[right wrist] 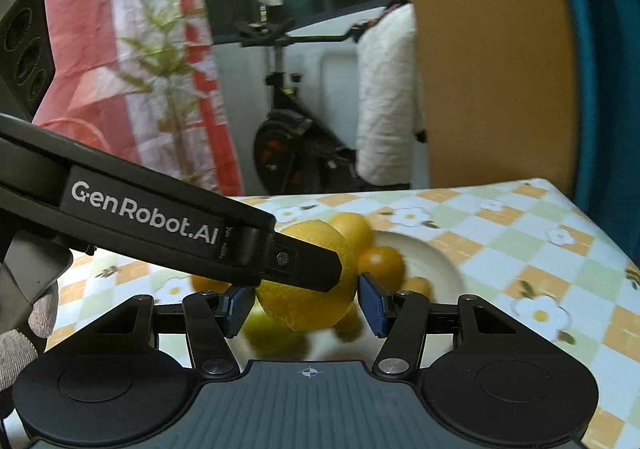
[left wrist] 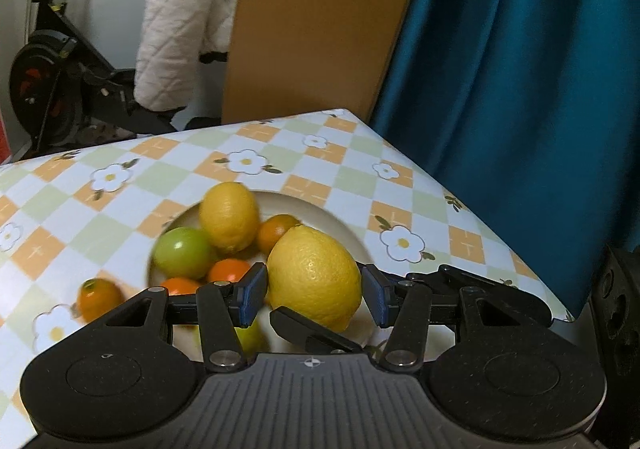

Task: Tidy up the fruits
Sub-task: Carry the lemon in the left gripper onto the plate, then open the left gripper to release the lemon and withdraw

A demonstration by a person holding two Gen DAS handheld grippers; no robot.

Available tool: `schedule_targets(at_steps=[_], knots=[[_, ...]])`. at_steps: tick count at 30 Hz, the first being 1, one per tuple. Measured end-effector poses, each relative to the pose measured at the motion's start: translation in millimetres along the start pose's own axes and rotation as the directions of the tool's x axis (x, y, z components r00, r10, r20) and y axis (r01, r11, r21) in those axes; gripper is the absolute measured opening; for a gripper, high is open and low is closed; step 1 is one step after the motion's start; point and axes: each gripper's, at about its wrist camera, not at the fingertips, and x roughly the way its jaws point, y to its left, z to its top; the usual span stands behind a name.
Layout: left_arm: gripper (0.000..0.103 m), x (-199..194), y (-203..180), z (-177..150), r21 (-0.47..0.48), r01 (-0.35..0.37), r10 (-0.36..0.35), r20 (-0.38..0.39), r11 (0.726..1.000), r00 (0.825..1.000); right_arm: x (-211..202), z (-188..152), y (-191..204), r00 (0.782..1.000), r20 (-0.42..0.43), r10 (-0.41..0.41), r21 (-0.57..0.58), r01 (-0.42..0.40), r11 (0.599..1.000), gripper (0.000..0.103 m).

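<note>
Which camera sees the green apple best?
The left wrist view: the green apple sits in plain sight on the plate, beside a lemon. In the right wrist view no green apple can be made out.

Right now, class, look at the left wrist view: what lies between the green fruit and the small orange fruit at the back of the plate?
A smaller lemon lies between the green fruit and the small orange fruit, on the plate, in the left wrist view.
</note>
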Motion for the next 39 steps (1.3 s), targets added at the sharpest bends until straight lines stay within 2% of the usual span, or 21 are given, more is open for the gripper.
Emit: schedule_targets(at_steps=[9, 10, 11, 13, 28, 33, 39], knots=[[0.052, 31.6, -8.7, 4.4, -0.008, -0.002, 0.001, -0.048, 1.0, 0.999, 17.0, -10.3, -23.9, 0.998, 0.008, -0.06, 0.011, 0.06, 0.998, 0.052], [0.05, 34.3, -9.3, 4.0, -0.008, 0.005, -0.005, -0.053, 1.0, 0.999, 18.5, -11.0, -26.0, 0.998, 0.007, -0.067, 0.004, 0.067, 0.998, 0.05], [0.05, 36.9, -10.8, 4.2, -0.007, 0.011, -0.012, -0.055, 1.0, 0.998, 19.3, -12.3, -27.3, 0.997, 0.014, -0.074, -0.004, 0.074, 0.997, 0.043], [0.05, 38.4, -15.1, 4.3, 0.012, -0.007, 0.008, -0.044, 1.0, 0.999, 18.4, -13.6, -28.5, 0.997, 0.027, -0.077, -0.013, 0.077, 0.997, 0.043], [0.05, 46.3, -12.9, 9.0, 0.01, -0.034, 0.035, -0.074, 0.999, 0.997, 25.2, -14.1, -34.5, 0.998, -0.003, -0.057, 0.025, 0.057, 0.998, 0.05], [0.051, 42.7, -12.0, 9.1, 0.007, -0.043, 0.044, -0.067, 0.999, 0.997, 26.9, -14.0, -33.8, 0.998, -0.011, -0.056, 0.026, 0.056, 0.998, 0.051], [0.052, 30.9, -3.7, 11.9, -0.012, -0.057, 0.056, -0.046, 0.998, 0.997, 26.4, -14.0, -34.2, 0.998, -0.02, -0.062, 0.031, 0.062, 0.998, 0.057]])
